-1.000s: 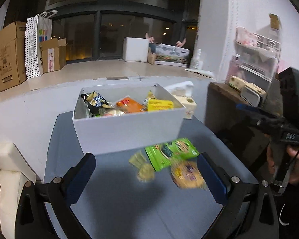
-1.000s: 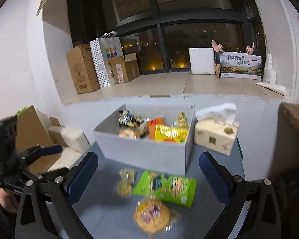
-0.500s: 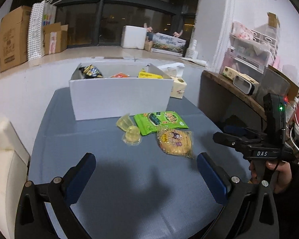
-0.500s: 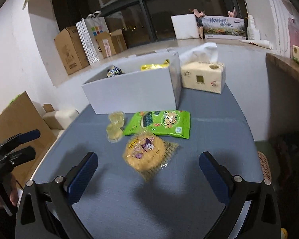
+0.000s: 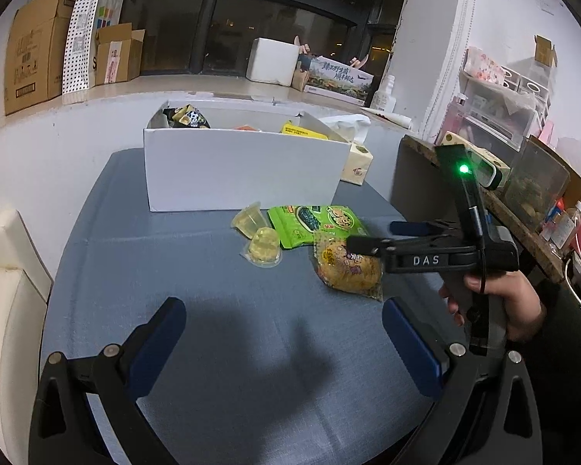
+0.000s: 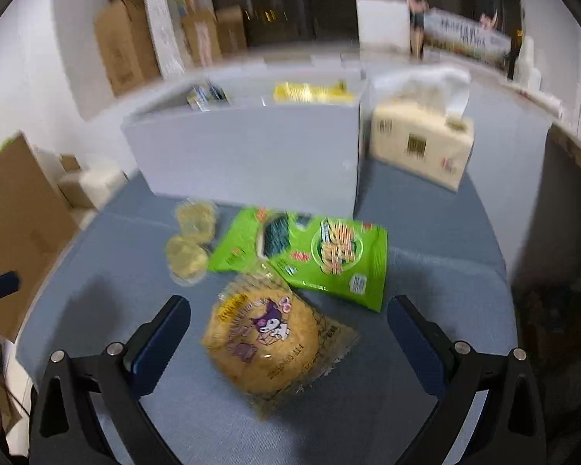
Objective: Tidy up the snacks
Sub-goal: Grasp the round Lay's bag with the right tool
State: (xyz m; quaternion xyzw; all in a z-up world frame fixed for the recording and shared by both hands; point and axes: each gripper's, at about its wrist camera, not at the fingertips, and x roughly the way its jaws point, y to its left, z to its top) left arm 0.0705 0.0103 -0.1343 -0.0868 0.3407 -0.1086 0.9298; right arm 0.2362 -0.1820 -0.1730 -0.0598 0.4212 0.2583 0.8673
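Observation:
A round yellow cracker pack [image 6: 265, 335] lies on the blue table between my right gripper's [image 6: 288, 333] open fingers; it also shows in the left wrist view [image 5: 346, 267]. Behind it lie a green snack bag [image 6: 310, 252] [image 5: 315, 223] and two yellow jelly cups [image 6: 188, 254] [image 5: 261, 248]. A white box [image 5: 244, 170] [image 6: 248, 159] at the back holds several snacks. My left gripper [image 5: 286, 345] is open and empty over bare table, nearer the front. The right gripper [image 5: 372, 238] appears in the left wrist view, above the cracker pack.
A tissue box [image 6: 420, 143] [image 5: 358, 161] stands right of the white box. A wooden shelf [image 5: 523, 228] with clutter lines the right side. Cream cushions [image 5: 4, 290] and a cardboard sheet [image 6: 15, 228] sit off the table's left edge.
Both grippers pulled back from the box and dropped lower. The right gripper then moved forward and down over the cracker pack; its view is blurred by motion.

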